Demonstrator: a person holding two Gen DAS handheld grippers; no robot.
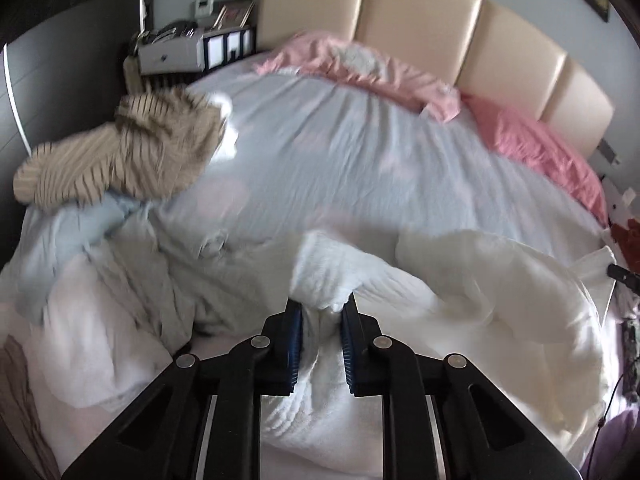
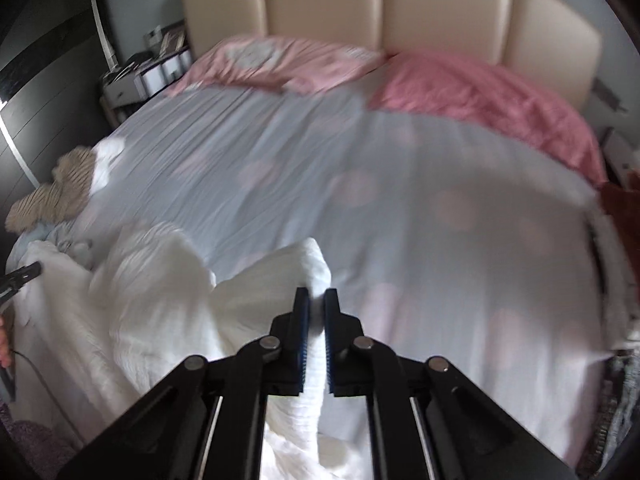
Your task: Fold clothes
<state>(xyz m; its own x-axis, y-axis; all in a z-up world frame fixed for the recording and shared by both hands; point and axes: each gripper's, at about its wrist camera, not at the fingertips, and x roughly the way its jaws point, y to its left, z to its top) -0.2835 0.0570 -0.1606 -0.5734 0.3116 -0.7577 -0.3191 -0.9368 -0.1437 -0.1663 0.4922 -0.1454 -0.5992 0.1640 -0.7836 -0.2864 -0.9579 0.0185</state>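
A white textured garment (image 1: 480,280) lies bunched across the near side of the bed. My left gripper (image 1: 322,304) is shut on a fold of it, the cloth pinched between the blue pads. My right gripper (image 2: 316,296) is shut on another edge of the same white garment (image 2: 160,280), which stands up between its pads. The left gripper's tip (image 2: 24,272) shows at the far left of the right wrist view, and the right gripper's tip (image 1: 620,272) at the far right of the left wrist view.
A beige striped garment (image 1: 120,152) and a pale blue one (image 1: 60,240) lie in a pile at the bed's left. Pink pillows (image 2: 480,92) rest against the cream headboard (image 2: 360,0). A cluttered nightstand (image 1: 180,52) stands at the back left. The pale dotted sheet (image 2: 360,160) covers the bed.
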